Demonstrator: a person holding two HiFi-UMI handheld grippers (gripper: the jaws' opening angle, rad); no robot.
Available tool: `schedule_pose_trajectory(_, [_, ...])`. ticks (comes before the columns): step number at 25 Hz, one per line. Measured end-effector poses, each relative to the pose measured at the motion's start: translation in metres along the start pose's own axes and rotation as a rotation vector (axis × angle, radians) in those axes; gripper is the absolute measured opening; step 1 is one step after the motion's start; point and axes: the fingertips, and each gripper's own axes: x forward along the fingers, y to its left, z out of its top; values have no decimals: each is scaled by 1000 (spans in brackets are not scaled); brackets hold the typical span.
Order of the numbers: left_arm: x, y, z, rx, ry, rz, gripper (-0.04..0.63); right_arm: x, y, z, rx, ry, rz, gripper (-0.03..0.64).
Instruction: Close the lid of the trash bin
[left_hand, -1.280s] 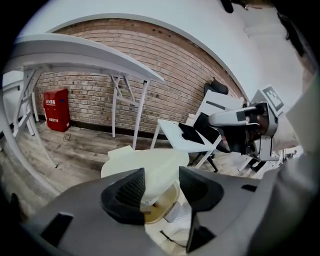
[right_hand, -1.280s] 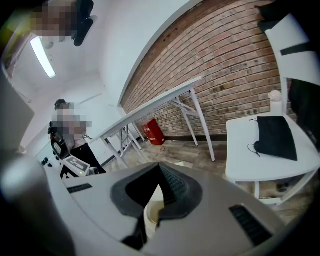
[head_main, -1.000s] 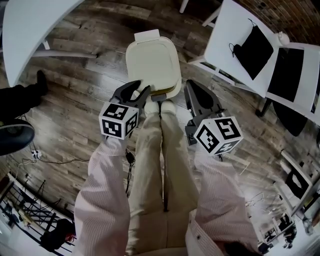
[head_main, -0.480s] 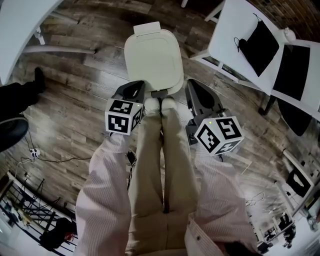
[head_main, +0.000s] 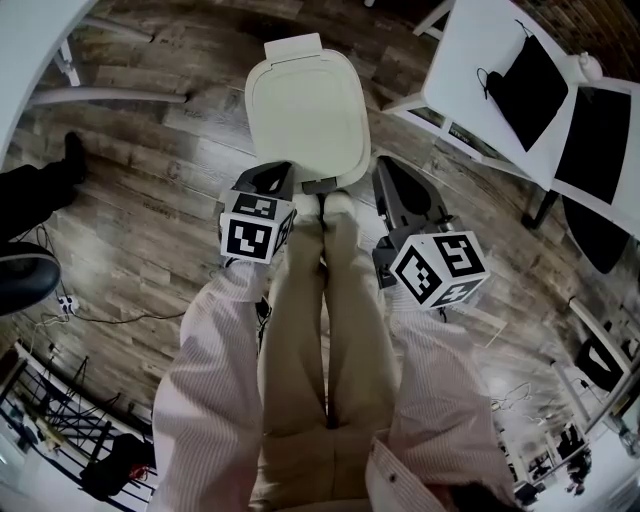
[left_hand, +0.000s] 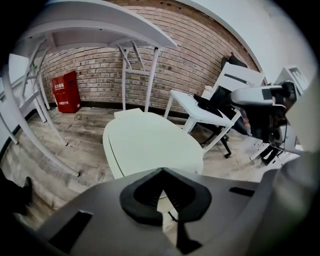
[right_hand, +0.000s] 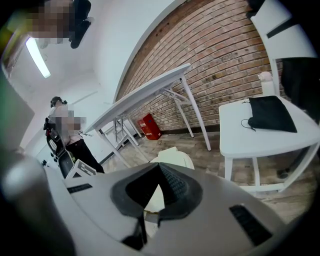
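Note:
The trash bin (head_main: 307, 120) stands on the wooden floor in front of my feet, and its cream lid (left_hand: 150, 145) lies flat down on it. My left gripper (head_main: 270, 170) hangs at the bin's near left edge, shut with nothing between its jaws; in the left gripper view its tips (left_hand: 161, 171) meet just above the lid's near rim. To the right of the bin my right gripper (head_main: 386, 165) is also shut and empty. Past its tips (right_hand: 159, 166) the bin (right_hand: 172, 159) shows in part.
White tables (head_main: 500, 90) stand at the right, one with a black bag (head_main: 525, 75) on it. Another white table (head_main: 30, 40) fills the upper left. A red box (left_hand: 65, 91) sits by the brick wall. A person (right_hand: 72, 140) stands at the left.
The left gripper's jaws stood open a second ago and are now shut. Both grippers have come lower and the left one has tilted further down. The lid now lies flat.

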Motion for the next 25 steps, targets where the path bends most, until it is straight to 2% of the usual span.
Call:
schedule_pose_trajectory(19, [17,2,-10,110,141,25,-6,4,-12,-5,25,-7,-29,3])
schedule_pose_trajectory(25, [21,3,-12,120,174,27,-6,4,-15,-4,33,-12,-37,3])
